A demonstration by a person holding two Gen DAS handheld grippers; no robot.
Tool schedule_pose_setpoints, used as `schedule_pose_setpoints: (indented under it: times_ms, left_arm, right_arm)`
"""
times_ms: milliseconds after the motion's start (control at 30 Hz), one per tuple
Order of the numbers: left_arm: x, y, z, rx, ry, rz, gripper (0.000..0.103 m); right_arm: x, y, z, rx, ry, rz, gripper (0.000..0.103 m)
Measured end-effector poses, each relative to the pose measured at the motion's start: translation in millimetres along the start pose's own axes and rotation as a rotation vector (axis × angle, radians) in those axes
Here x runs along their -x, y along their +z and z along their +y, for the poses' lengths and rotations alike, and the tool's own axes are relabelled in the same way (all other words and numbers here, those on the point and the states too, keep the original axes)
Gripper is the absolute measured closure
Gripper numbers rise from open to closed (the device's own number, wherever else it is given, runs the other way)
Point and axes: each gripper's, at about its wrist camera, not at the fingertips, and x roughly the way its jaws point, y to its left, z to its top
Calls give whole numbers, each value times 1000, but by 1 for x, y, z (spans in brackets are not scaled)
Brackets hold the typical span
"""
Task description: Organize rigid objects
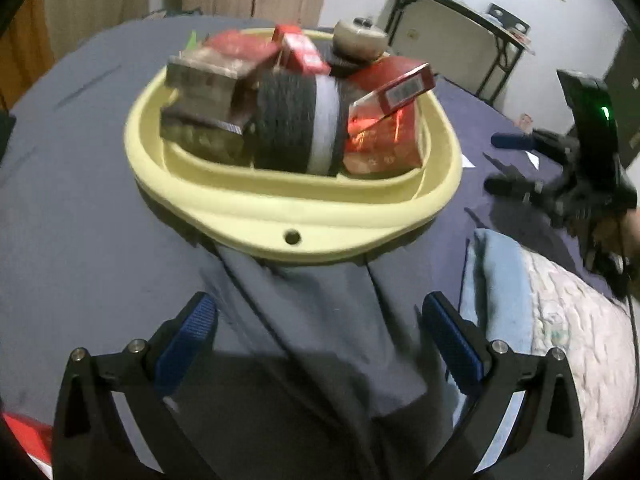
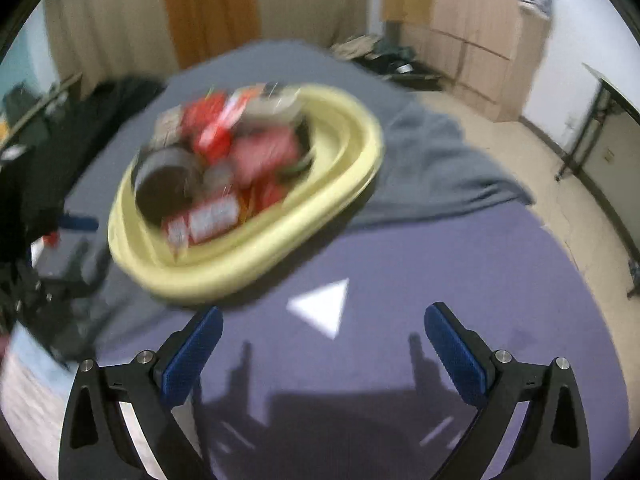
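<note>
A pale yellow basin (image 1: pixel 304 216) stands on a grey-blue cloth. It holds red boxes (image 1: pixel 384 136), a brown box (image 1: pixel 204 108), a dark roll with a white band (image 1: pixel 296 120) and a round tin (image 1: pixel 358 38) at the back. My left gripper (image 1: pixel 320 320) is open and empty, a little short of the basin's near rim. The basin also shows, blurred, in the right wrist view (image 2: pixel 240 264). My right gripper (image 2: pixel 323 332) is open and empty above the purple cloth, right of the basin. It also shows in the left wrist view (image 1: pixel 516 160), open.
A white paper triangle (image 2: pixel 322 306) lies on the purple cloth between my right fingers and the basin. A folded grey blanket (image 2: pixel 436 168) lies behind the basin. A light blue towel (image 1: pixel 500 292) and quilted mattress edge (image 1: pixel 572 340) lie at right. A folding table (image 1: pixel 460 28) stands beyond.
</note>
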Motion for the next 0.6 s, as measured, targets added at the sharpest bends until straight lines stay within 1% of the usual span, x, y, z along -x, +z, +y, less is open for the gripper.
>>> schedule_pose_setpoints:
  times_ms: [33,100,200,267,333,400,433,533,600]
  left_arm:
    - [-2,0,-1,11,1,-7,0]
    - [-11,3,-5,16,44,-25,0]
    - [-24,5,-8,3,112,-69,0]
    - [-31,8,-10,-17,161,-101,0]
    - [-38,14,-11,-21,205,-106,0]
    - [-41,16,-10,-17,209,-102,0]
    - [-41,16,-9,-13,202,-107,0]
    - [-40,16,-11,-26,221,-108,0]
    - [-39,17,-12,-24,217,-109,0]
  right_arm:
    - [-6,-5,3,23,4,15,0]
    - [-27,-10,13,67,12,42,0]
    - [-52,-10,29,120,34,36,0]
    - [-67,-8,34,155,24,43,0]
    - [-80,-3,36,170,22,21,0]
    - [-89,1,38,173,23,1,0]
    - [-95,2,39,176,17,1,0]
    - [-109,2,38,171,31,1,0]
    - [-113,1,42,182,10,2,0]
